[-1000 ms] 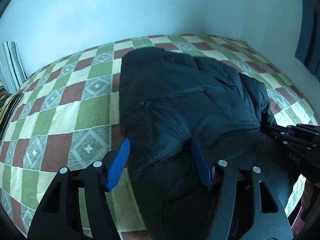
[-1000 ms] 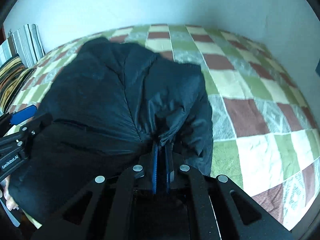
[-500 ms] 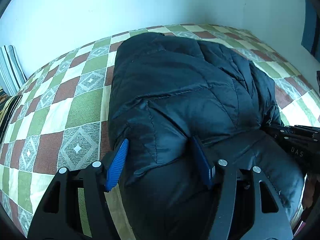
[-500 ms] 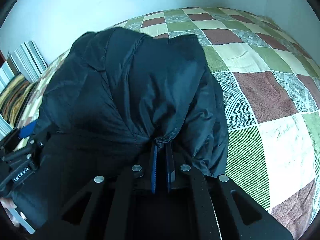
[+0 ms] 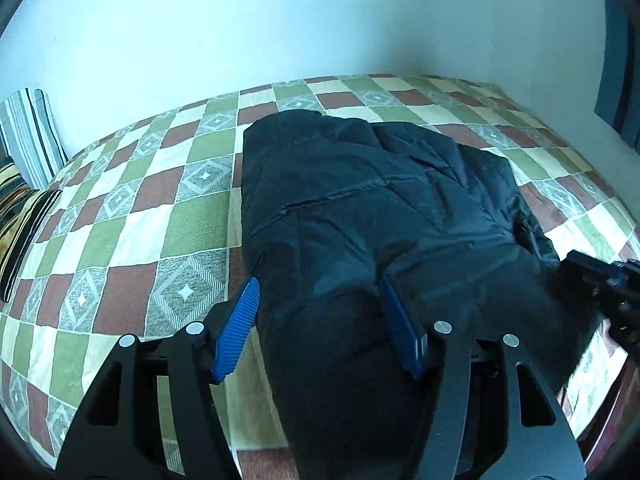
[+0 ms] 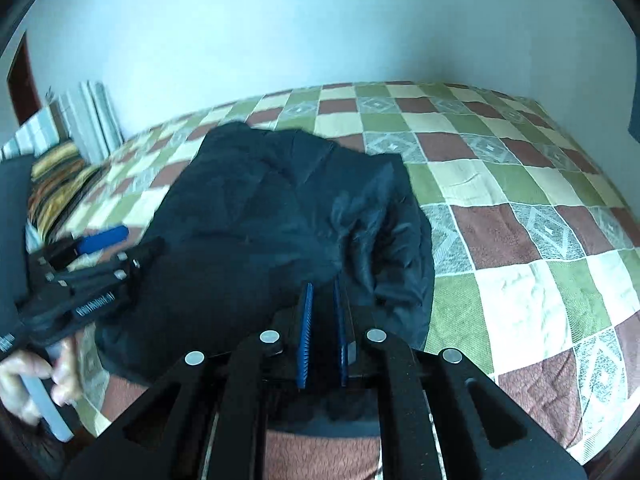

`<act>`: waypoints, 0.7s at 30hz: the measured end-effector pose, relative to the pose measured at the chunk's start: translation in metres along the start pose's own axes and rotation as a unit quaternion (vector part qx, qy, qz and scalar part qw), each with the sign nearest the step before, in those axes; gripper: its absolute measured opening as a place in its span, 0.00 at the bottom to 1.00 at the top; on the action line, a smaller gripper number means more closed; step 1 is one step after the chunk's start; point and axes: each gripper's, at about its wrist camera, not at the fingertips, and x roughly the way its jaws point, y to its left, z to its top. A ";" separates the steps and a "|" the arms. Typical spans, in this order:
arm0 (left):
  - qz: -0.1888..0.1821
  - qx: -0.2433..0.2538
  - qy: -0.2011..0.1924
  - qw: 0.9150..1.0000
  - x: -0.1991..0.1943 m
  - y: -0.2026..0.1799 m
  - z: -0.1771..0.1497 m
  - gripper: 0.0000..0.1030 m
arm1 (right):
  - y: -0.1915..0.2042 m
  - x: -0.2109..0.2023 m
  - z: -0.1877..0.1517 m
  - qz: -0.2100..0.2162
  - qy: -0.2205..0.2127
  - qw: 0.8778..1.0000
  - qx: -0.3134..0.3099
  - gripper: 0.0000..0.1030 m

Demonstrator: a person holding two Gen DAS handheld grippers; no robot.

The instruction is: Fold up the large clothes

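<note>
A black puffy jacket [image 5: 380,208] lies folded in a thick bundle on the checked bedspread [image 5: 132,216]. My left gripper [image 5: 320,280] straddles the jacket's near left corner, its blue pads [image 5: 240,320] set wide against the thick fold on both sides. In the right wrist view the same jacket [image 6: 260,208] lies just beyond my right gripper [image 6: 322,284]. Its jaws are opening, with a narrow gap between the pads and no cloth in it. The left gripper [image 6: 92,272] shows at that view's left edge, held by a hand [image 6: 32,376].
Striped pillows [image 5: 28,136] stand against the pale wall at the bed's left end. A dark curtain [image 5: 616,60] hangs at the right. Bare bedspread [image 6: 520,220] stretches right of the jacket. The bed's wooden edge [image 5: 616,420] runs along the near right.
The jacket's near edge was carried forward over the bundle, then settled flat. The right pads, earlier pinched on a fold, have parted and let the cloth go. Both grippers drew back.
</note>
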 end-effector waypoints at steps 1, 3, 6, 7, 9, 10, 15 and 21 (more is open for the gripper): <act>0.000 0.002 0.002 1.000 0.000 -0.001 -0.002 0.60 | 0.002 0.003 -0.004 -0.007 0.004 1.000 -0.009 0.11; -0.008 0.003 0.009 1.000 0.004 -0.002 -0.007 0.61 | 0.002 0.014 -0.011 -0.010 0.020 1.000 -0.012 0.11; -0.026 -0.010 0.023 0.999 0.017 -0.001 -0.016 0.61 | -0.002 0.041 -0.020 -0.002 0.049 0.999 -0.002 0.10; -0.021 -0.001 0.023 1.000 0.020 -0.003 -0.017 0.61 | -0.002 0.047 -0.023 -0.003 0.053 0.999 -0.003 0.10; -0.011 0.012 0.023 1.000 0.025 -0.008 -0.022 0.61 | -0.001 0.051 -0.028 -0.006 0.053 0.999 -0.002 0.09; -0.011 0.009 0.026 1.000 0.029 -0.009 -0.024 0.61 | -0.001 0.054 -0.030 -0.005 0.052 0.999 0.000 0.09; -0.028 -0.012 0.034 0.999 0.042 -0.002 -0.030 0.61 | -0.008 0.057 -0.032 0.002 0.048 0.999 0.021 0.06; -0.004 0.002 0.012 1.000 0.016 -0.007 -0.020 0.60 | -0.005 0.045 -0.026 -0.004 0.041 0.999 0.010 0.08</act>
